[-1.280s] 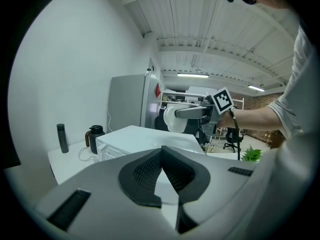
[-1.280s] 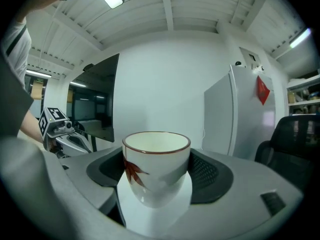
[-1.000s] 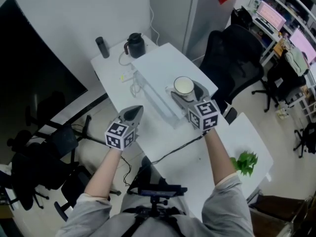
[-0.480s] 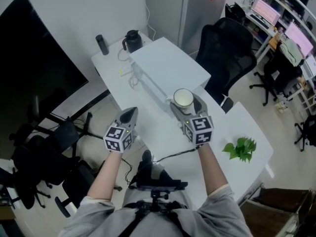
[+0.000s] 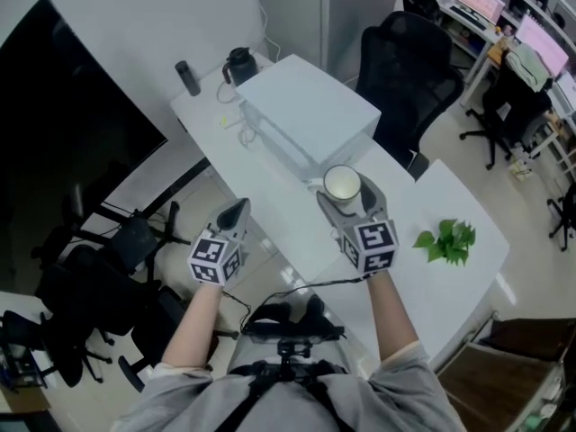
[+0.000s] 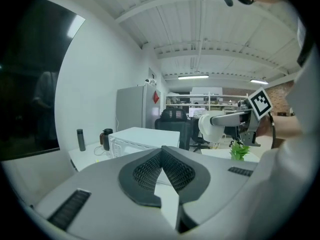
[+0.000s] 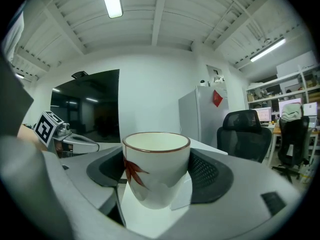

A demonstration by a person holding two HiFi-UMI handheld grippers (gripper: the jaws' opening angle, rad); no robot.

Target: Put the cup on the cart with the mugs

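A white cup point(image 7: 156, 159) with a red leaf print and a brown rim stands upright between the jaws of my right gripper point(image 7: 159, 186), which is shut on it. In the head view the cup point(image 5: 341, 183) hangs over the white table point(image 5: 423, 286), just in front of a white box point(image 5: 306, 111). My left gripper point(image 5: 232, 216) is shut and empty, held off the table's left edge above the floor; its pads meet at the tip point(image 6: 161, 152). No cart or mugs are in view.
A black kettle point(image 5: 238, 64) and a dark bottle point(image 5: 187, 77) stand at the table's far end with cables. A small green plant point(image 5: 447, 241) sits right of the cup. A black office chair point(image 5: 405, 61) stands beyond the table, a large dark screen point(image 5: 63, 106) at left.
Both grippers have drawn back toward me along the table; the cup, still gripped, has come off the white box's top to its near edge. The plant is closer to the right gripper.
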